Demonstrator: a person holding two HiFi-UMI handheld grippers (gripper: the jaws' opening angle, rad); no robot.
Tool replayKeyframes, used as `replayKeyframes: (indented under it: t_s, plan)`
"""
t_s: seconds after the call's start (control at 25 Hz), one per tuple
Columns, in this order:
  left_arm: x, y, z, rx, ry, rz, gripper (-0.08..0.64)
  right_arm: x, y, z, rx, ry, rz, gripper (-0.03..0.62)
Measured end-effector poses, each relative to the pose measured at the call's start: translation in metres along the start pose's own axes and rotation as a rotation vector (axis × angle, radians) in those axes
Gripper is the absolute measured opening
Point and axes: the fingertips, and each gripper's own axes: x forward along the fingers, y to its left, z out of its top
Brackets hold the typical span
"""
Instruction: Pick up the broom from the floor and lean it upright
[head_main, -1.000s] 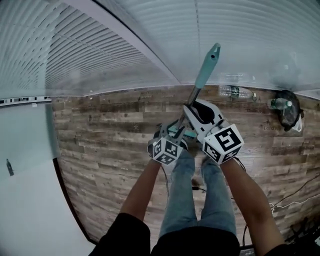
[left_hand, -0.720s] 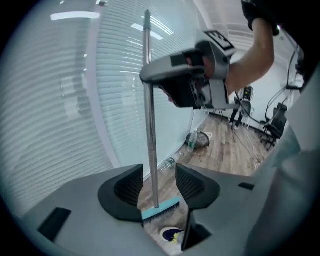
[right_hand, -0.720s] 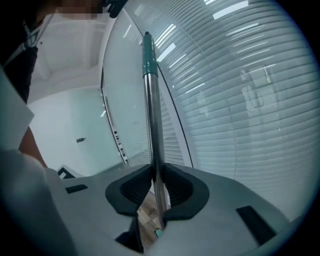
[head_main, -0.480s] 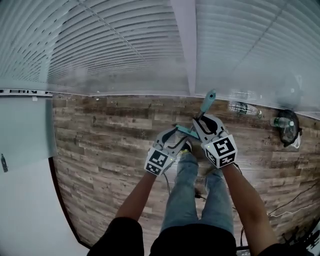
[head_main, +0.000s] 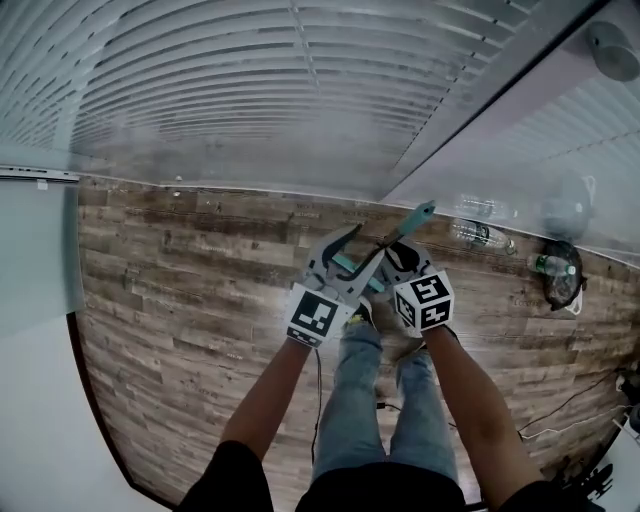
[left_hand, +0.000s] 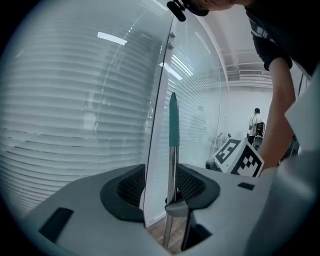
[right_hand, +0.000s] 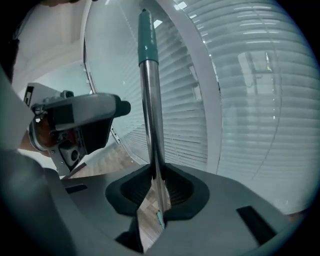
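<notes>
The broom stands nearly upright in front of the blinds: a metal pole (right_hand: 151, 110) with a teal end grip (head_main: 420, 213), and its teal head (head_main: 352, 268) shows low between my hands. My right gripper (head_main: 395, 252) (right_hand: 156, 187) is shut on the pole, both pads pressing it. Just left of it, my left gripper (head_main: 355, 250) (left_hand: 162, 185) is open. Its jaws have just been opening, and the pole (left_hand: 172, 150) runs between them, close to the right pad with a wide gap on the left.
A glass wall with slatted blinds (head_main: 250, 110) rises right behind the broom. Two plastic bottles (head_main: 480, 237) and a dark bag (head_main: 560, 280) lie on the wood floor (head_main: 180, 270) at the right. Cables (head_main: 560, 400) trail lower right. My legs (head_main: 360, 400) are below the grippers.
My left gripper has risen beside the right one and its jaws now stand wider. The right gripper has come lower along with the broom, whose tip now shows against the base of the blinds.
</notes>
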Motion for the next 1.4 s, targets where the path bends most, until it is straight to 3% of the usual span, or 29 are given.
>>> replayKeyframes:
  t_s: [0.28,0.44,0.88,1.4]
  plan:
    - [0.029,0.0,0.005,0.075,0.025,-0.015,0.195,0.035,0.005,-0.006,0.03,0.056,0.001,0.09]
    - [0.043,-0.002,0.006,0.136,0.057,0.003,0.092,0.047,0.009,-0.004,0.051,0.075,0.02,0.091]
    - [0.07,0.042,-0.018,0.034,0.13,0.026,0.092,0.086,-0.001,-0.013,0.117,0.184,0.052,0.091]
    - [0.096,0.04,-0.04,0.047,0.199,-0.044,0.092,0.097,-0.023,-0.031,0.172,0.207,0.03,0.091]
